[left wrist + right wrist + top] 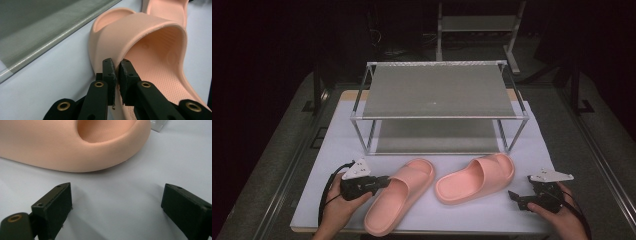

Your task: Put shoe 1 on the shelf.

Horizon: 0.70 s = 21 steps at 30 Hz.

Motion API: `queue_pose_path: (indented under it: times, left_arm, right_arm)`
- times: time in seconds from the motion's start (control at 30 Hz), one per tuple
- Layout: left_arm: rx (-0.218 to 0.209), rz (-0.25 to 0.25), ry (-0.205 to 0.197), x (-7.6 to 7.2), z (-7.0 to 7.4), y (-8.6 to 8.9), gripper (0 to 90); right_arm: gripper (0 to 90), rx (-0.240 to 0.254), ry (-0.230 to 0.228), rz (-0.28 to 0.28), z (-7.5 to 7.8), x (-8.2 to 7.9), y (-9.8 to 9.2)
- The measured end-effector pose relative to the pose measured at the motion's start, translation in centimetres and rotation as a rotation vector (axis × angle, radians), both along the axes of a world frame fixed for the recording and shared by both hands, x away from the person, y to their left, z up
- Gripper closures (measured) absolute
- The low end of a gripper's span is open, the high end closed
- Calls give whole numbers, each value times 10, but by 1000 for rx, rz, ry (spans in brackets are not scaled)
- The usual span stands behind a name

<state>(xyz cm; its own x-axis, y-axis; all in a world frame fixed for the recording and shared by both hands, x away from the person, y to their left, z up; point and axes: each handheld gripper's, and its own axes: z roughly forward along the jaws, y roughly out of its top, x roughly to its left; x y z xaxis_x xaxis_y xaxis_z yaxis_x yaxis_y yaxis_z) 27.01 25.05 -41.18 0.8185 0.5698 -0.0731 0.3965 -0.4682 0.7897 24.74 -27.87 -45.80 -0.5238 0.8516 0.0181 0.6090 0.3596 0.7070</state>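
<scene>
Two salmon-pink slippers lie on the white table top [337, 150]. My left gripper [387, 181] comes in from the left at the left slipper [404, 192]. In the left gripper view its jaws [117, 68] are shut on the slipper's [150, 50] side wall, just behind the strap, one pad inside and one outside. The right slipper [474, 177] lies at an angle beside it, and its toe end shows close up in the right gripper view [75, 145]. My right gripper [513, 197] rests open near the table's front right, its jaws [117, 197] wide apart and short of that slipper.
A two-level metal rack [439, 90] with grey shelves stands at the back of the table, close behind the slippers; its lower shelf edge shows in the left gripper view [37, 30]. The second slipper [167, 7] lies just past the held one. Dark floor surrounds the table.
</scene>
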Motion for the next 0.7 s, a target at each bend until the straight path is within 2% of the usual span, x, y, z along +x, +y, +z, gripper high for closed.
queue_pose_path:
  times: [0.2, 0.5, 0.7]
  left_arm:
    - [-21, -10, 2, 1, 5, 1, 847]
    - [-69, -27, -3, 4, 22, 3, 848]
    - [-113, -64, -16, 6, 43, 0, 849]
  right_arm:
    - [90, 1, 0, 0, 0, 0, 0]
    - [90, 1, 0, 0, 0, 0, 0]
    - [90, 2, -1, 0, 0, 0, 0]
